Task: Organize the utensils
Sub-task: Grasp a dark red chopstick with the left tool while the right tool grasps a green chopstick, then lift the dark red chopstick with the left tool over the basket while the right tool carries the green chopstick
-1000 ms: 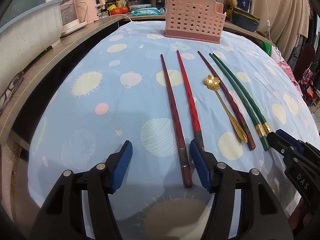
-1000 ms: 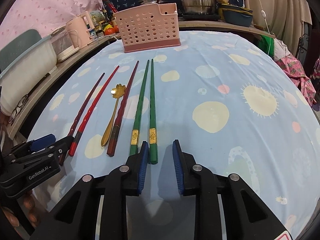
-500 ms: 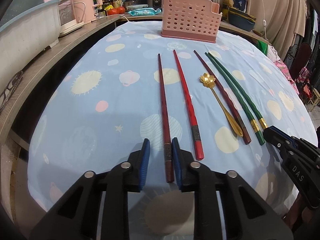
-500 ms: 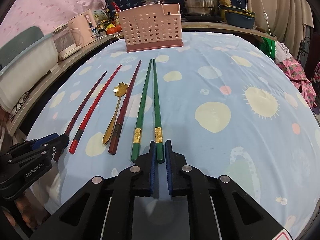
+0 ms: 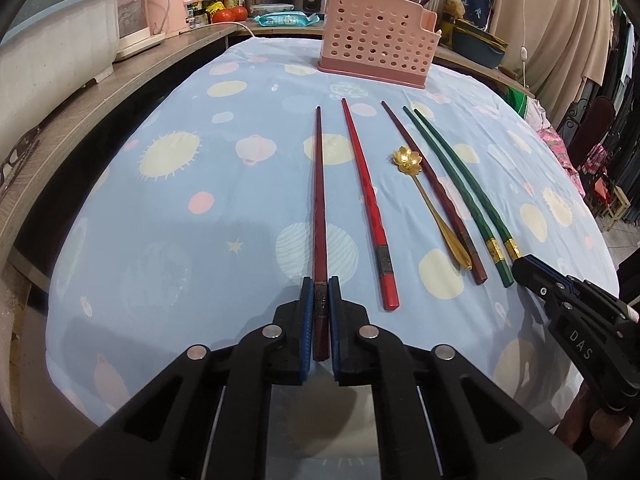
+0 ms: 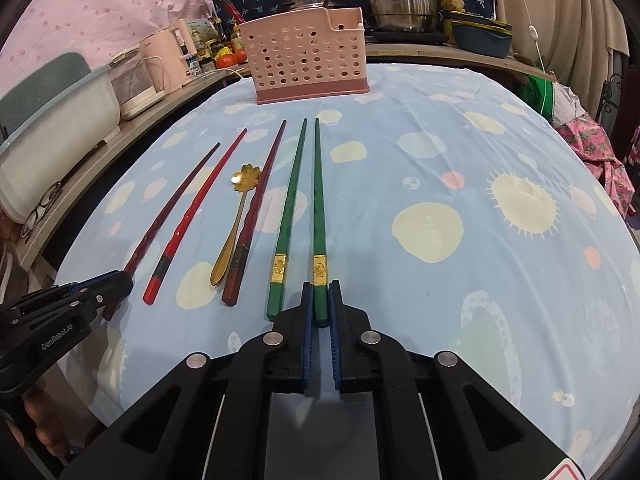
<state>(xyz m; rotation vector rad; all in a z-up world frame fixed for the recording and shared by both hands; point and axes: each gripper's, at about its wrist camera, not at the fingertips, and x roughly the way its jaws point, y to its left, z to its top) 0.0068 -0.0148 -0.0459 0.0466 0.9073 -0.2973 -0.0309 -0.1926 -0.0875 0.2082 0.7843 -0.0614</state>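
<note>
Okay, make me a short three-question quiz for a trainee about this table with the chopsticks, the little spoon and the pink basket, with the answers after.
1. True or false: the gold spoon lies between the two green chopsticks.
2. Which utensil sits between the left gripper's pads? A) bright red chopstick B) outermost dark red chopstick C) gold spoon
3. Fill in: the right gripper is clamped on a ______ chopstick with a gold band.

Key
1. False: it lies beside a dark red chopstick, and the green pair lies together.
2. B; those jaws are closing on its thick end.
3. Green.
</note>
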